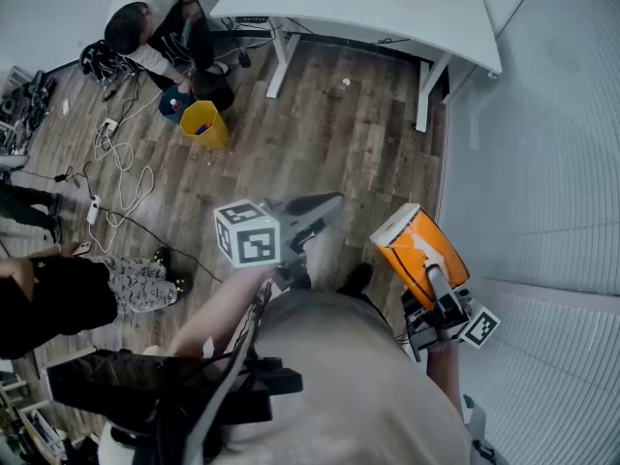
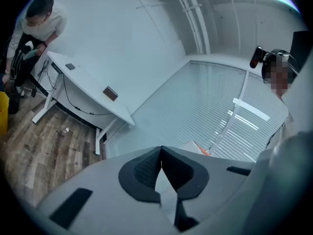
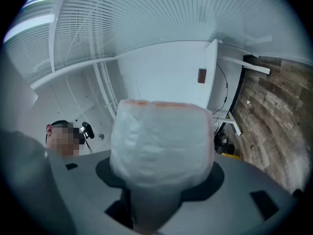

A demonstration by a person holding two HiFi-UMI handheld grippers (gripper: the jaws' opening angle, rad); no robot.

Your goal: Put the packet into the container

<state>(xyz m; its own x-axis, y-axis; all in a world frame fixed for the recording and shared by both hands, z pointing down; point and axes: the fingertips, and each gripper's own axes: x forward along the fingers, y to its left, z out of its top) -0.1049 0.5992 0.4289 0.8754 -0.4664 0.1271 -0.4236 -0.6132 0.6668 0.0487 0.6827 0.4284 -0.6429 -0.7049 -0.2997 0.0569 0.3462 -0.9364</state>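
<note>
One packet [image 1: 417, 245] lengthwise in right tool [image 1: 438, 287]

Behind the grey left gripper [image 1: 327, 206], with its black-and-white marker cube [image 1: 250, 232], sits a pale beige top [image 1: 358, 376] crossed by black straps [image 1: 254, 384].

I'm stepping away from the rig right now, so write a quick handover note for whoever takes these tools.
Left tool: shut, empty, in the air.
Right tool: shut on the orange packet, raised off to the side.
The yellow container stands on the wood floor ahead, by a crouching person.
Done: packet in hand.
Left: carry it over, drop it in.
</note>
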